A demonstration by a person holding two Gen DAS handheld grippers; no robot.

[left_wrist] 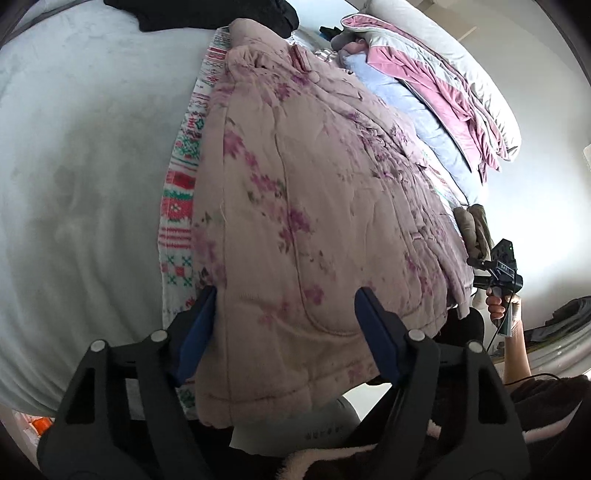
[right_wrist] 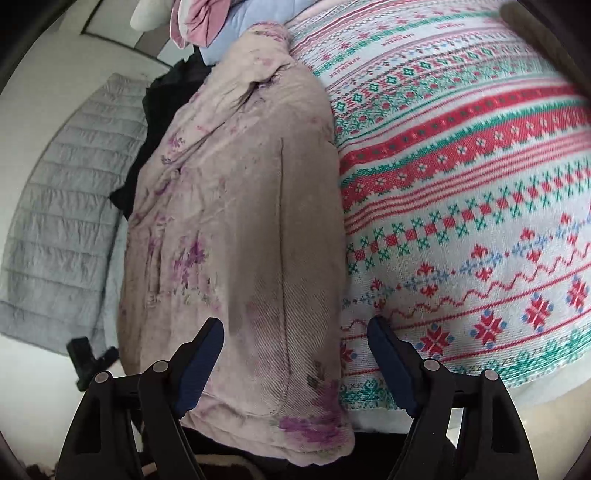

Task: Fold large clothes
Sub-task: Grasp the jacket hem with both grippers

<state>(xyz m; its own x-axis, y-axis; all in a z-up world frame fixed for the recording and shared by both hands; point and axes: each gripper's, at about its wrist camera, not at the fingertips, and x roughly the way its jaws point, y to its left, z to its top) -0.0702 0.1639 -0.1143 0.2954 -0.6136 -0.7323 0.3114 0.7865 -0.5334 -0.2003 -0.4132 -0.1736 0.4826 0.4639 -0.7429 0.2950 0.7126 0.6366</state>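
A pink quilted floral jacket (left_wrist: 314,206) lies on a red, green and white patterned blanket (left_wrist: 181,206) on the bed. My left gripper (left_wrist: 286,299) is open, its blue fingers straddling the jacket's near hem without closing on it. In the right wrist view the same jacket (right_wrist: 240,221) lies folded lengthwise beside the patterned blanket (right_wrist: 461,184). My right gripper (right_wrist: 295,328) is open over the jacket's near corner. The right gripper also shows in the left wrist view (left_wrist: 498,273), held in a hand at the bed's right edge.
A pale mint bedspread (left_wrist: 74,166) covers the bed at left. Black clothes (left_wrist: 207,14) lie at the far end. A pile of pink, grey and lilac bedding (left_wrist: 424,74) lies far right. A grey quilted cover (right_wrist: 66,206) lies left of the jacket.
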